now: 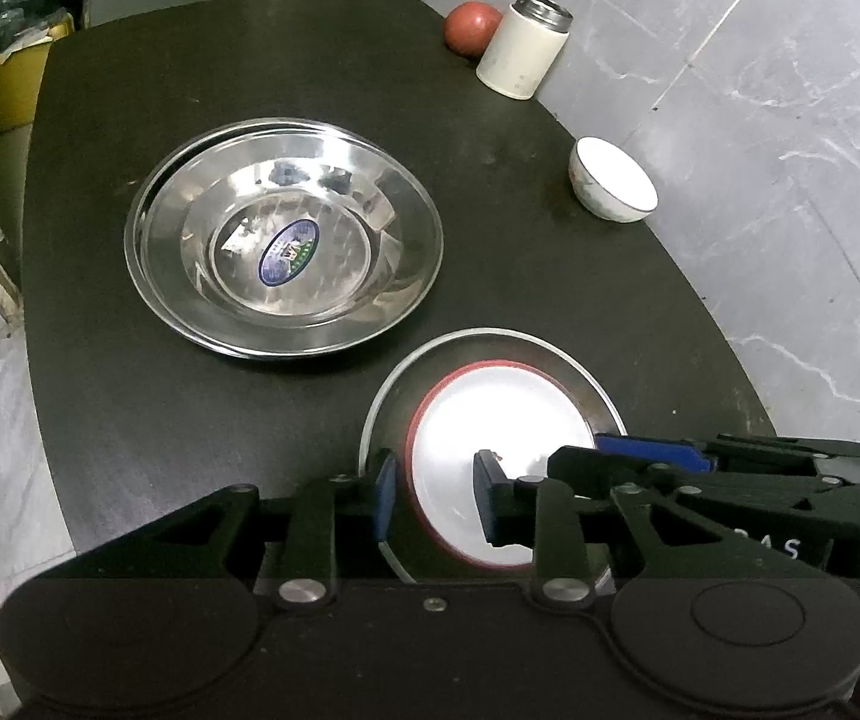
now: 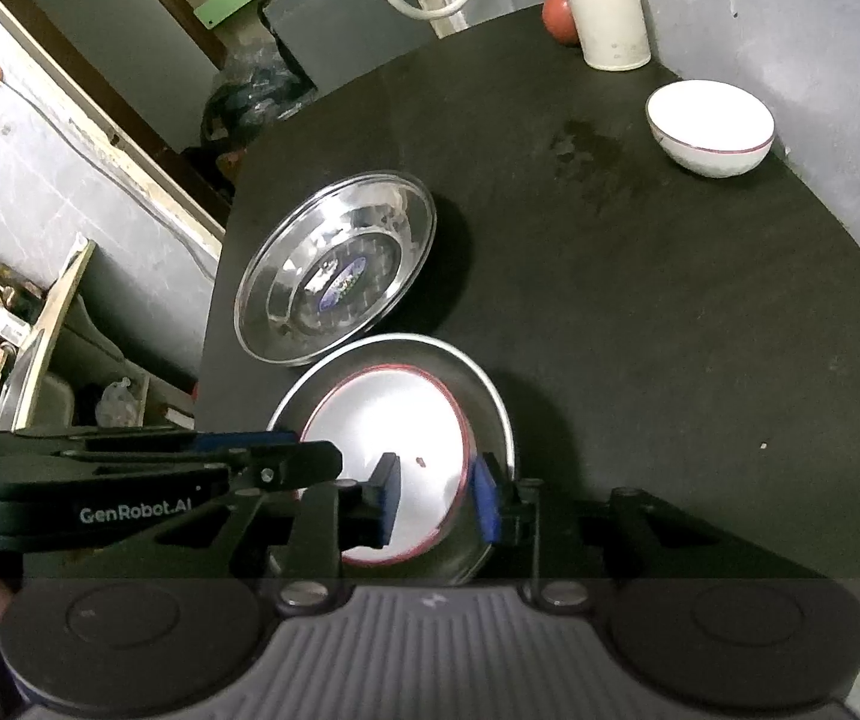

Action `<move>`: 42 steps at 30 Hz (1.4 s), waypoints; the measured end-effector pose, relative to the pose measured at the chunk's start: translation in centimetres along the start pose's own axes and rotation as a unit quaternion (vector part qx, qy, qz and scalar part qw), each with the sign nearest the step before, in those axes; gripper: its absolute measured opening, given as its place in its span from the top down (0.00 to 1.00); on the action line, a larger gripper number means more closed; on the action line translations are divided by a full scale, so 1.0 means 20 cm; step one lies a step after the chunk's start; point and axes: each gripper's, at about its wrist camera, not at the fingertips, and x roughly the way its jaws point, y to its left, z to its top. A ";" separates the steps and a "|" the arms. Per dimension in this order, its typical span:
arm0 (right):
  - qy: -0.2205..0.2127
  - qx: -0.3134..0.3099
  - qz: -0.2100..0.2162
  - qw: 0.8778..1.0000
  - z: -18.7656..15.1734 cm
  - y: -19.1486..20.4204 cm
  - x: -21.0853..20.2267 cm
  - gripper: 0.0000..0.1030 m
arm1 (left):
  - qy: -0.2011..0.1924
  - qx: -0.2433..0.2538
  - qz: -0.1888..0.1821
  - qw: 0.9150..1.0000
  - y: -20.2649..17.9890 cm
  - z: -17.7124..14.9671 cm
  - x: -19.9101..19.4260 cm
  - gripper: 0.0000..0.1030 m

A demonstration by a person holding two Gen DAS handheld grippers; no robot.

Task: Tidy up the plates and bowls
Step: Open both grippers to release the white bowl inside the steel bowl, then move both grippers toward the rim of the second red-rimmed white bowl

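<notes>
The left gripper (image 1: 433, 495) fills the bottom of its own view, its blue-padded fingers (image 1: 384, 495) spread to either side of the near rim of a red-rimmed white bowl (image 1: 490, 426); I cannot tell whether the pads touch it. The right gripper (image 2: 439, 498) sits low in its own view, fingers likewise spread around the same bowl's edge, contact unclear. Each tool also shows in the other's frame, reaching in from the side.

The black tabletop (image 1: 550, 288) carries everything. At centre left of the left view lies a stack of steel plates (image 1: 282, 252) with an oval sticker (image 1: 287, 252) in the middle. Just below it, lower centre, a single steel plate (image 1: 592, 390) holds the red-rimmed bowl. A cream flask (image 1: 523, 48) with a steel mouth stands at the upper right, a red ball-like object (image 1: 469, 27) touching or just behind it. A small white bowl (image 1: 613, 180) sits near the right edge, well apart from the plates.
</notes>
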 end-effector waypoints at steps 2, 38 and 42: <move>-0.006 0.001 0.002 1.000 0.00 0.00 -0.02 0.68 | -0.004 0.001 0.000 1.000 0.00 0.00 -0.01 0.69; -0.091 0.152 -0.020 0.984 -0.01 -0.42 -0.11 0.00 | -0.058 -0.084 0.039 0.994 -0.02 0.23 0.01 0.01; -0.105 0.163 -0.038 0.980 0.02 -0.50 -0.10 0.00 | -0.055 -0.079 0.043 0.994 -0.07 0.33 0.09 0.01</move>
